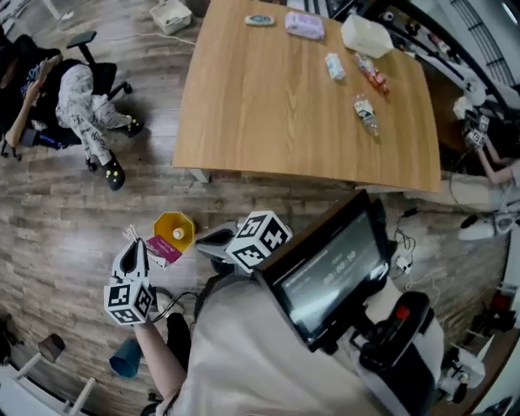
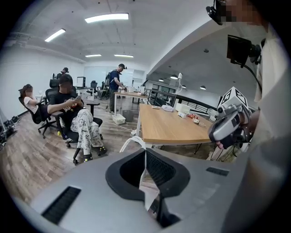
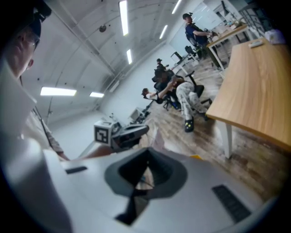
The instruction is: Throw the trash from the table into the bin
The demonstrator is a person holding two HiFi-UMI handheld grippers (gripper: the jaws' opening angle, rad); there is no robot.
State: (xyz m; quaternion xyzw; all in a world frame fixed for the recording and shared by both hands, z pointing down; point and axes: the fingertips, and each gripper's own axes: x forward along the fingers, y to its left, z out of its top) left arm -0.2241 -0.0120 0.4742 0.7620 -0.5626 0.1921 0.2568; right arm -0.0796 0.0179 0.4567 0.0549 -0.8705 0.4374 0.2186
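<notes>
Your left gripper [image 1: 134, 242], clamped on a thin pink-and-white wrapper [image 1: 162, 249], hangs just left of the yellow octagonal floor bin [image 1: 175, 229] (right gripper [image 1: 207, 240], jaws together, flanks it), so carry it rightward.

**Colours down by the bin**

The surface [image 1: 268, 106] is light honey wood, and the floor [image 1: 65, 219] is grey-brown planking. The bin [image 1: 174, 230] is yellow (the brightest thing down here). My left hand-held gripper [image 2: 145, 157] is grey with black pads, and the wrapper [image 1: 162, 250] it holds is pink. My right hand-held gripper [image 3: 146, 169] is the same grey and black, and its scrap [image 3: 154, 136] is pale. The marker cubes [image 1: 260, 240] are white with black squares. On the surface, the packet [image 1: 304, 25] is lilac and the bag [image 1: 366, 36] is white. The cup [image 1: 126, 359] on the floor is blue. A seated person's trousers [image 1: 81, 106] are white with dark print.
</notes>
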